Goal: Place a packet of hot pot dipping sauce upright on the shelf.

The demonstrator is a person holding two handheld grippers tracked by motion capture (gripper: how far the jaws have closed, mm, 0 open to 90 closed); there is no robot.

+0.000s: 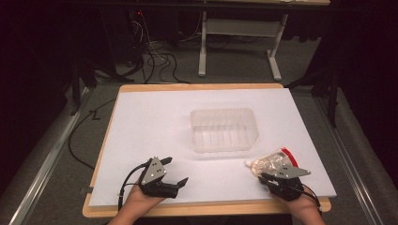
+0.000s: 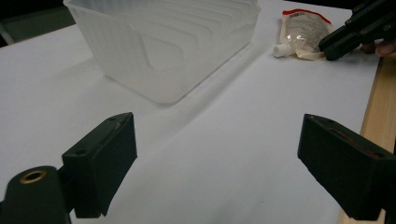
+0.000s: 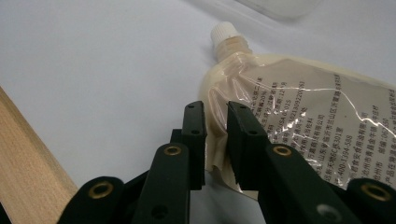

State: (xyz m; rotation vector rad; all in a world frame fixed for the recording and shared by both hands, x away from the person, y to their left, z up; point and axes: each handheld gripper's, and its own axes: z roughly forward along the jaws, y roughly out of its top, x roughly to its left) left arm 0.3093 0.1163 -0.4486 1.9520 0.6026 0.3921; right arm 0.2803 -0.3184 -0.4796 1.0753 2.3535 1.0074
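Translucent ribbed plastic forms the tub (image 1: 224,130), a rounded rectangle set mid-table on the white sheet (image 1: 150,122), with nothing seen inside. The pouch (image 3: 299,116) is seen at the near right, just right of the tub and apart from it: soft clear film, cream filling, black print, a red top edge, a white screw cap (image 3: 223,31) pointing left. The right gripper (image 3: 216,140) is seen closed narrow over the pouch's near edge, film pinched between the jaws. The left gripper (image 2: 217,163) is held wide and bare at the near left. The pouch is judged light, limp and slick; sag and swing are expected if lifted by an edge. The stiffer seam or the cap neck is judged the surer hold. A wooden board edge (image 2: 376,116) is visible beneath the sheet.
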